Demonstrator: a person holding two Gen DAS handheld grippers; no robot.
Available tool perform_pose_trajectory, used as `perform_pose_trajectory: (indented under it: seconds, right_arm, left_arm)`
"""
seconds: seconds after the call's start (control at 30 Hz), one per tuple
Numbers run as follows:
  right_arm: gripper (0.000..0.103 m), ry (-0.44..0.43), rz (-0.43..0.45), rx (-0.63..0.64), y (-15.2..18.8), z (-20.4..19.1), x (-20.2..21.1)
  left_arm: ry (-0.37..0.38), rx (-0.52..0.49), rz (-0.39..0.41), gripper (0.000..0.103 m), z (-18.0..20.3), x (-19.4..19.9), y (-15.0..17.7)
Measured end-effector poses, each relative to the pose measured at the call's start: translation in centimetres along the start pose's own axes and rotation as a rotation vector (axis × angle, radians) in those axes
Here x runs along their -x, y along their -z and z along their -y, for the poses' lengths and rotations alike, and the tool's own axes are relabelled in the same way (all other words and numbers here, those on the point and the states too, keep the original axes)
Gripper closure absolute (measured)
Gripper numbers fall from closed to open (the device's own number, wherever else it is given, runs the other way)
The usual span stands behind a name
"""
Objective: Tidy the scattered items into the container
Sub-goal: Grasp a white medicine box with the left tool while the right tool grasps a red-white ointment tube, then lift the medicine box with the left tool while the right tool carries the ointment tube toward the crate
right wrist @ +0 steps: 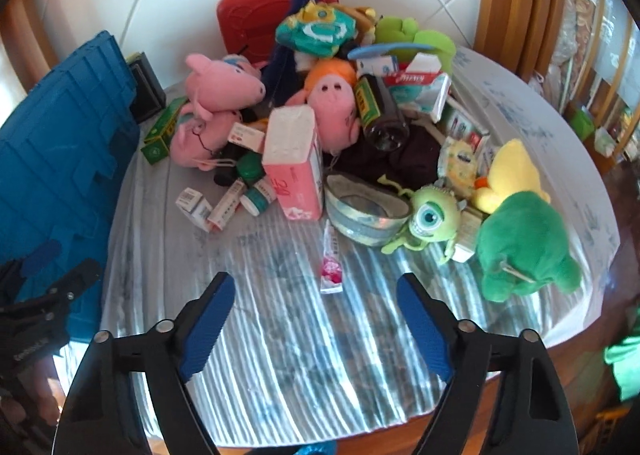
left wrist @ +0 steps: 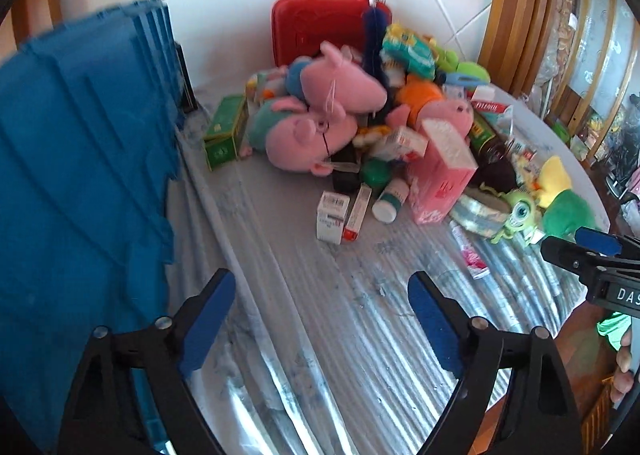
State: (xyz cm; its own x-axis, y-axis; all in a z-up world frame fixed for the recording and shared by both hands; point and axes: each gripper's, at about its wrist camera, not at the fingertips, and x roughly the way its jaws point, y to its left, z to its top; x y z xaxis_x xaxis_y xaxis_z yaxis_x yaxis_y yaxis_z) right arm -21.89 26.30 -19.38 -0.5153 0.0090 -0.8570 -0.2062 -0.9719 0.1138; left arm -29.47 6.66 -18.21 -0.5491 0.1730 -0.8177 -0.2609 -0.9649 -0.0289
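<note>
Striped silver cloth lies bare beneath and just ahead of both grippers, the table's curved edge dropping away behind the fingers. The left gripper and right gripper hang with fingers spread and released, nothing between them. A blue crate stands beside the left gripper's left finger; its inside cannot be seen. Ahead of the fingertips the scattered items are heaped: pink pig plush toys, a pink box, small medicine boxes, a one-eyed green monster toy and a green plush. A small sachet lies nearest the right gripper. A red case stands behind the heap against the wall.
</note>
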Motion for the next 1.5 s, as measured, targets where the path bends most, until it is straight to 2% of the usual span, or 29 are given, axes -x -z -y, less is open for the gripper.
perform_pose_trajectory:
  seconds: [0.1,0.23,0.33,0.57,0.7,0.83,0.87,0.97,1.0,1.07,1.27,1.5]
  right_arm:
    - [0.038,-0.010,-0.066,-0.011,0.1,0.3,-2.9]
    - [0.047,-0.017,-0.134,-0.022,-0.1,1.1,-6.7]
    - [0.050,-0.026,-0.166,-0.024,-0.6,1.9,-9.2]
    - [0.055,-0.031,-0.214,-0.051,-1.6,3.4,-13.8]
    - [0.064,-0.031,-0.243,-0.052,-2.0,3.6,-15.7]
    - [0.069,-0.020,-0.228,-0.015,-2.3,3.2,-16.2]
    - [0.070,-0.019,-0.226,-0.009,-2.3,3.1,-16.3]
    - [0.075,0.013,-0.211,0.028,-2.1,2.7,-16.2]
    - [0.079,0.035,-0.204,0.043,-1.8,2.5,-16.2]
    - [0.085,0.064,-0.190,0.064,-1.5,2.3,-16.1]
    - [0.086,0.039,-0.197,0.065,-0.1,2.5,-15.3]
    - [0.086,-0.031,-0.192,0.073,2.6,1.9,-13.1]
  left_arm:
    - [0.009,0.021,-0.054,0.019,-0.4,-3.2,0.1]
    - [-0.008,0.046,-0.082,0.024,-1.0,-6.8,0.0]
    - [-0.010,0.070,-0.091,0.024,-1.3,-9.3,-0.7]
    - [-0.041,0.044,-0.122,0.025,-0.6,-14.7,-2.4]
    - [-0.044,0.018,-0.142,0.035,-0.1,-17.0,-3.1]
    - [-0.044,0.017,-0.163,0.045,-0.1,-18.6,-3.3]
    - [-0.037,0.023,-0.157,0.046,-0.2,-18.8,-3.4]
    - [-0.025,0.036,-0.140,0.070,-0.4,-18.7,-3.6]
    - [-0.031,0.038,-0.141,0.073,-0.4,-18.7,-3.6]
    - [-0.037,0.041,-0.138,0.073,-0.3,-18.3,-3.5]
    - [-0.042,0.030,-0.123,0.073,0.5,-15.7,-1.8]
    - [-0.033,0.020,-0.107,0.073,2.2,-12.2,1.0]
